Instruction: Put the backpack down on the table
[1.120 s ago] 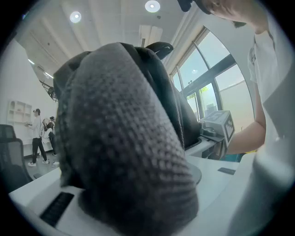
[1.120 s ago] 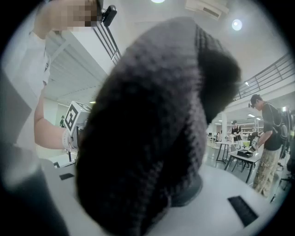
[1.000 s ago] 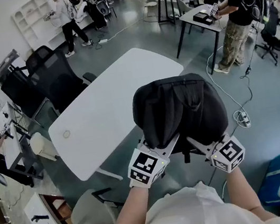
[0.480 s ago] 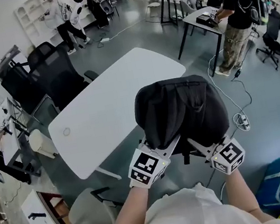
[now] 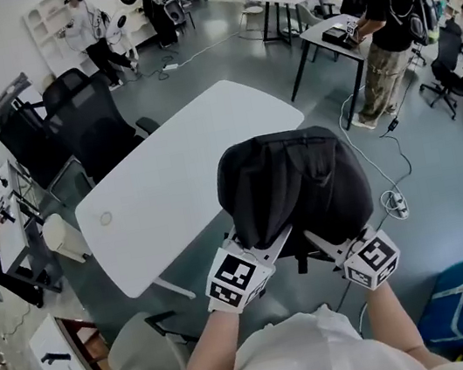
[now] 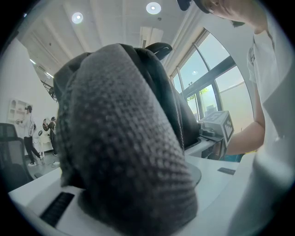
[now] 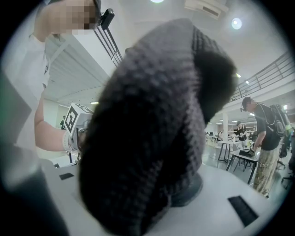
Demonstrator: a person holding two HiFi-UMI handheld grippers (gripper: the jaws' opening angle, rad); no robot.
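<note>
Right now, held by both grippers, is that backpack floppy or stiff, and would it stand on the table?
Probably soft: the backpack, held by the left gripper and right gripper, bulges in a rounded dome with no flat sides. Its padded mesh strap fills the jaws, so it likely won't slip. On the table it may slump or tip.

The white bench (image 5: 176, 172) top is open across nearly its whole span, with only a small ring (image 5: 106, 218) near its left corner. Black office chairs (image 5: 91, 116) crowd its far left side, a pale chair (image 5: 150, 353) stands off its near corner. The backpack (image 5: 293, 182) covers the near right edge; cables (image 5: 390, 196) trail over the floor to the right
</note>
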